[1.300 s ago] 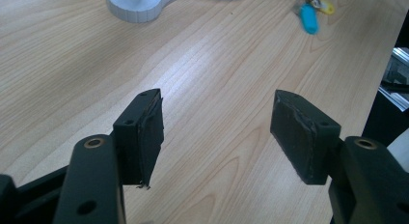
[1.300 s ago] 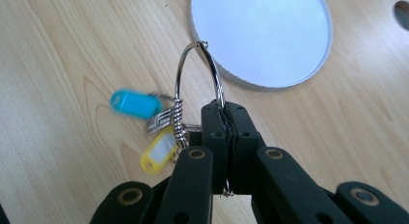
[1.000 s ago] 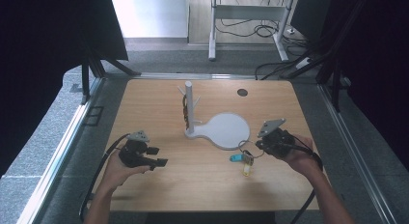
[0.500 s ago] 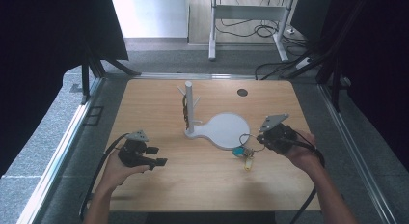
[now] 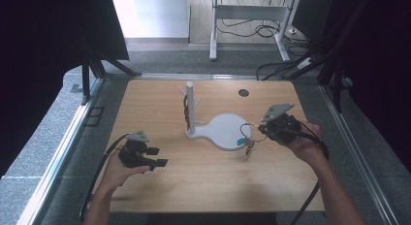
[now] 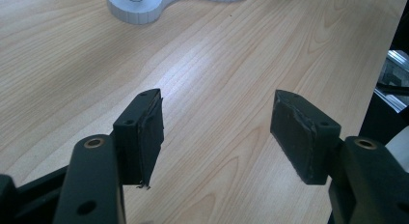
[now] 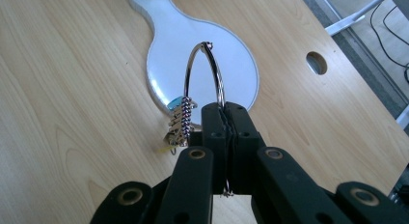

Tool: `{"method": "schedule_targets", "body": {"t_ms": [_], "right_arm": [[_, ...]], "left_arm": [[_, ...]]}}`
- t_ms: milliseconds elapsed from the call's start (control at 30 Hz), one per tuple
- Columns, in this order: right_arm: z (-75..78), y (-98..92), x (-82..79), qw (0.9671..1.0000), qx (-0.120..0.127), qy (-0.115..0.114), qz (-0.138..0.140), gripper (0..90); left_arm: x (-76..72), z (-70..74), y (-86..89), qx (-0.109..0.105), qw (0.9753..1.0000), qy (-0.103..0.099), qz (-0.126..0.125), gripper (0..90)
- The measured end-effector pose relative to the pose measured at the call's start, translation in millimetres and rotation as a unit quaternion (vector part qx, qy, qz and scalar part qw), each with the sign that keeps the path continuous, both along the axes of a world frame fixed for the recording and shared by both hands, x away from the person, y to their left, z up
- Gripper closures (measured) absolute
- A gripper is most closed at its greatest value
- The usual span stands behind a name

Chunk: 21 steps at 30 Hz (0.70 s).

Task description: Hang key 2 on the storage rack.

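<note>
Right gripper (image 5: pixel 261 130) has its jaws pressed flat together on a metal key ring (image 7: pixel 204 72), pinching the wire at the ring's near end so that the loop stands up in front of the jaws in the right gripper view. A cluster of keys (image 7: pixel 179 123) threaded on the ring hangs down its left side, with a small blue tag (image 7: pixel 174 103) behind them. In the high view the ring (image 5: pixel 248 132) sits at the right edge of the white stand base (image 5: pixel 220 129), and the keys (image 5: pixel 248 147) hang just off that edge over the bare wooden table (image 5: pixel 203 181); whether they touch the wood I cannot tell.

The base is a flat, pear-shaped plate; a white post (image 5: pixel 190 106) with short side pegs rises from its narrow left end, well apart from the ring. Something dark hangs on the post (image 5: pixel 185 111), too small to make out. Between the ring and the post lies only the bare white plate. A round hole (image 5: pixel 243 92) in the table lies beyond the base, towards the far right corner.

Left gripper (image 5: pixel 155 156) is well to the left of the base and nearer the person, held low over the wood with jaws spread wide and nothing between them; its own view shows bare wood through the gap and the narrow end of the base (image 6: pixel 140 11) beyond.
</note>
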State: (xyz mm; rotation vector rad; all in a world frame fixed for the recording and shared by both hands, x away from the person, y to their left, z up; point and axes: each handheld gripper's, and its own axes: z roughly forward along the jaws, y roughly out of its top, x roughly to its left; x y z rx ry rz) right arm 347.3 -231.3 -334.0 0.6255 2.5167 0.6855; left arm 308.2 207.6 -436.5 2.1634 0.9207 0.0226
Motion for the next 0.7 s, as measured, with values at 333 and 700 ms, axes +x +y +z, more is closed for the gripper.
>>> {"method": "schedule_targets", "body": {"t_ms": [333,700], "right_arm": [[6.9,3.8,7.5,0.9999,0.007,-0.010,-0.001,88.1],[14.4,14.8,15.5,0.9997,0.015,-0.018,0.003,88.0]], "left_arm": [[0.6,-0.4,0.9,-0.001,1.0000,0.002,0.000,36.9],[1.2,-0.5,2.0,-0.001,1.0000,0.002,-0.001,36.9]]}}
